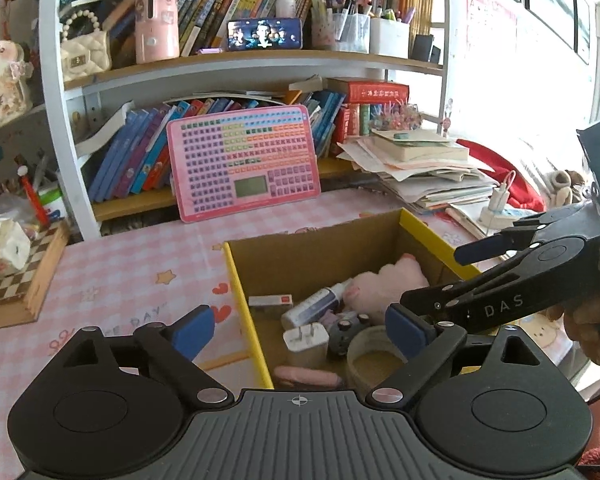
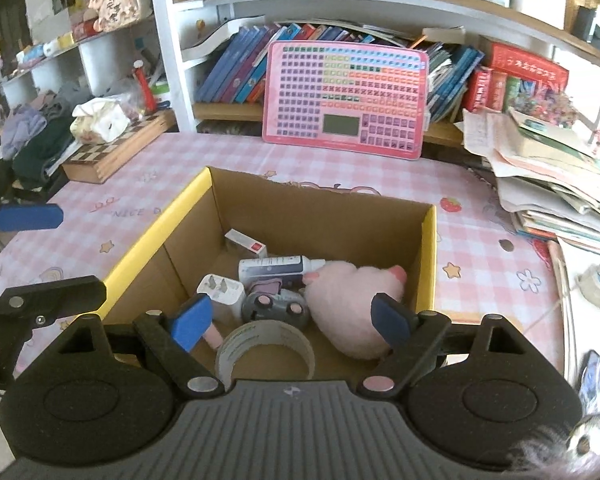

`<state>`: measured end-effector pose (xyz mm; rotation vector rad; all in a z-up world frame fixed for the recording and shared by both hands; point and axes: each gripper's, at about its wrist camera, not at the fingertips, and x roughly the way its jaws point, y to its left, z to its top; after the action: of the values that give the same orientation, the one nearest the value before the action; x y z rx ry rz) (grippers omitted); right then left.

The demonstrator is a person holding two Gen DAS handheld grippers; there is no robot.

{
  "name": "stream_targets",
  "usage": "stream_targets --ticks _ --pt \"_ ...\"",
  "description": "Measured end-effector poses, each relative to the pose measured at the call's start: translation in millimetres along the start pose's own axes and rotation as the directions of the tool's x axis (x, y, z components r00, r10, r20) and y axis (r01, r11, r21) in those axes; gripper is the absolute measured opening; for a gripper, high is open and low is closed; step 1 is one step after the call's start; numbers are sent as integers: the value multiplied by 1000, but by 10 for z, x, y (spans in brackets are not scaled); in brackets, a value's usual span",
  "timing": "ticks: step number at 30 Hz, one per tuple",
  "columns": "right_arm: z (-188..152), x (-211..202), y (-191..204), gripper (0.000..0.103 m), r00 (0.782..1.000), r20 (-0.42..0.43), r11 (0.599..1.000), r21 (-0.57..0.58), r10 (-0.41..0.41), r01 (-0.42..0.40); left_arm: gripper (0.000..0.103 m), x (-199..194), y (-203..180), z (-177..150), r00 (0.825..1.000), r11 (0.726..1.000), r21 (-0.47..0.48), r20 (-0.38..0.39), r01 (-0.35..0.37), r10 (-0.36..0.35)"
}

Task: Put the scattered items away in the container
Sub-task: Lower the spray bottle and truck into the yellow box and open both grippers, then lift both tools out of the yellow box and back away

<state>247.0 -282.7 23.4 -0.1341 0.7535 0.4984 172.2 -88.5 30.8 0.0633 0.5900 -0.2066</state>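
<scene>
A cardboard box (image 2: 428,248) with yellow-edged flaps stood on the pink checked tablecloth (image 2: 148,184), and the scattered things lay inside it. Both grippers hung above the near rim, each with its jaws spread wide and nothing between the blue pads. In the right wrist view, the right gripper (image 2: 288,320) pointed down into the box over a roll of tape (image 2: 264,344), which stood on edge against the near wall. Behind the tape lay a small grey toy car (image 2: 276,306), with a white charger plug (image 2: 222,290) just to its left and a pink plush toy (image 2: 352,300) to its right, touching the car. A white-and-blue tube (image 2: 276,266) lay crosswise behind the car, and a small white carton (image 2: 246,242) rested in the far left corner. In the left wrist view, the left gripper (image 1: 300,330) hovered over the box's left wall, and a flat pink object (image 1: 308,376), possibly an eraser, lay on the floor near the tape. A pink keyboard toy (image 2: 344,100) leaned against the books (image 2: 236,66) on the shelf behind, well apart from the box.
</scene>
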Motion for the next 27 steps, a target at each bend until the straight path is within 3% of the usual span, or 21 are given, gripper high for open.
stream_targets --ticks 4,11,15,18,27 --pt "-109 -99 146 90 999 2 999 6 -50 50 95 -129 54 -112 1000 1000 -15 -4 8 -8" --pt "-313 -309 377 95 989 45 989 49 -140 138 98 -339 182 -332 999 997 -62 -5 -35 35" --pt "-481 -394 479 97 977 53 974 106 -205 199 100 -408 247 -461 995 992 -74 -25 -98 97" --pt "-623 -423 563 98 969 46 963 136 -242 234 100 -473 306 -557 995 992 -82 -40 -96 93" --pt "-936 -446 1006 98 971 -18 958 160 -239 239 100 -749 440 -845 994 994 -76 -76 -84 78"
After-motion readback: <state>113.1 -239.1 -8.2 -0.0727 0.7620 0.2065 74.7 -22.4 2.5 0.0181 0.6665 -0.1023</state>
